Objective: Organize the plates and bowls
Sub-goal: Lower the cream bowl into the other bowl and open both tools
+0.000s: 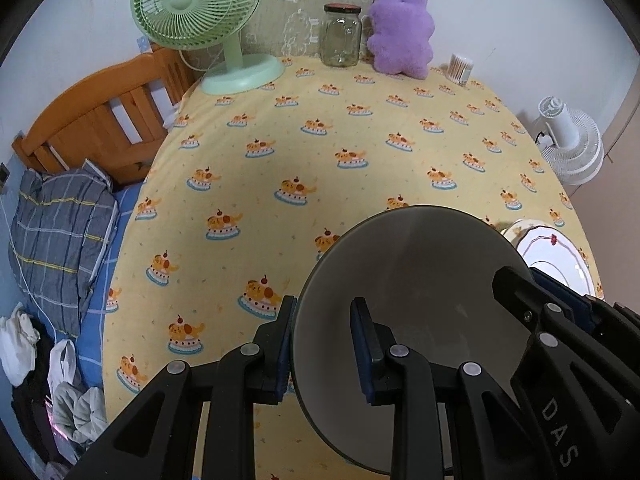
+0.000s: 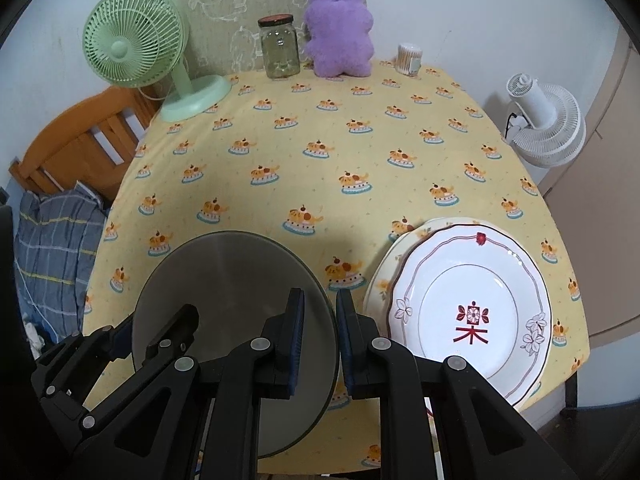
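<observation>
A grey bowl (image 1: 420,280) sits at the near edge of the yellow-clothed table (image 1: 320,140). My left gripper (image 1: 322,344) straddles its left rim, one finger outside and one inside, with a small gap. My right gripper (image 2: 320,340) straddles its right rim the same way; the bowl (image 2: 232,276) shows in the right wrist view too. Whether either pair of fingers presses the rim is unclear. Right of the bowl lies a white plate with a red pattern (image 2: 468,308) stacked on a cream floral plate (image 2: 420,236). The white plate (image 1: 560,252) shows partly in the left view.
At the table's back stand a green fan (image 2: 136,48), a glass jar (image 2: 280,48), a purple plush toy (image 2: 340,32) and a cotton-swab tub (image 2: 410,58). A wooden bed frame (image 1: 100,120) with bedding lies left. A white fan (image 2: 544,120) stands right of the table.
</observation>
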Motion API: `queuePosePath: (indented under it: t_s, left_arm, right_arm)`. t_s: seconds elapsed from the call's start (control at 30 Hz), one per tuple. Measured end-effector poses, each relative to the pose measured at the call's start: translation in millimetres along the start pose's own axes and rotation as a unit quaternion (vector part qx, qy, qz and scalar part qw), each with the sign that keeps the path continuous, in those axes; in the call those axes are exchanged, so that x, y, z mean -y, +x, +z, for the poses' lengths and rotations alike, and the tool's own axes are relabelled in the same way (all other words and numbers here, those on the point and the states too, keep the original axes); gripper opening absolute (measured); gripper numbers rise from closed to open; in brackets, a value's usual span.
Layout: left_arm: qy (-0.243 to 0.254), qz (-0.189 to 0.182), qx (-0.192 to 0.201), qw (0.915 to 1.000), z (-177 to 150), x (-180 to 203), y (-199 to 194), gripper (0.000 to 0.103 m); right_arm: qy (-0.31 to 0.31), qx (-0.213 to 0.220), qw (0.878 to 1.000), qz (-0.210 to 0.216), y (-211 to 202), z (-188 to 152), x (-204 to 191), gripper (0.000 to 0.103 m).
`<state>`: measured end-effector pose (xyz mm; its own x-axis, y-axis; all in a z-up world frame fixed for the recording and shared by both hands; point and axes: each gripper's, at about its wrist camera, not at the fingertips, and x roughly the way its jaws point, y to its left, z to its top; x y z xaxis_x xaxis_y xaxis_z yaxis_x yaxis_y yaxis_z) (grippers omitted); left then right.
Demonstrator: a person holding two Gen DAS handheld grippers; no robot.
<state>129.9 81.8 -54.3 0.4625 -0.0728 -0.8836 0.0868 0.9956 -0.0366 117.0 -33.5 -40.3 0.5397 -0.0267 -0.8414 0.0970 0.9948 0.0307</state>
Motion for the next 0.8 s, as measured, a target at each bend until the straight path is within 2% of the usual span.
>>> queuePosePath:
  t_s: [0.4,0.43,0.47,0.53,0.6,0.63,0.67,0.7,0.73,0.77,0.8]
  left_arm:
    - [0.006,-0.003,-0.001,1.0,3,0,9,0.025]
    - [0.007,-0.006,-0.003,1.0,3,0,9,0.029]
    - [0.011,-0.015,-0.004,0.9998,2,0,9,0.037]
    - [0.016,-0.029,-0.003,0.9994,1,0,7,0.04]
    - [0.017,-0.035,-0.001,0.9993,0,-1,5,0.049]
    - [0.016,-0.038,0.001,0.9992,0,-2,3,0.059]
    - [0.014,-0.039,0.004,0.9991,0,-3,1,0.065]
    - [0.013,-0.04,0.005,0.9991,0,-4,0,0.067]
    - [0.01,-0.044,0.005,0.999,-1,-7,-1,0.07]
    - [0.007,-0.05,0.008,0.9987,-1,-9,-3,0.077]
    - [0.006,-0.057,0.015,0.9982,-2,-11,-6,0.081]
  right_arm:
    - [-0.007,-0.004,1.0,-0.01,13,4,-2,0.02]
    - [-0.005,-0.004,1.0,-0.01,13,4,-2,0.02]
    - [-0.003,-0.004,1.0,-0.009,12,3,-1,0.021]
    - [-0.002,-0.006,1.0,-0.006,12,2,-1,0.022]
    - [-0.004,-0.007,1.0,0.0,12,1,0,0.022]
    - [-0.005,-0.007,1.0,0.004,12,1,0,0.022]
    - [-0.004,-0.008,1.0,0.013,11,2,1,0.022]
    - [-0.004,-0.008,1.0,0.02,11,2,3,0.026]
    - [-0.004,-0.008,1.0,0.026,11,2,4,0.037]
    - [-0.006,-0.008,0.999,0.034,10,2,5,0.044]
    - [-0.006,-0.001,0.999,0.033,7,1,7,0.06]
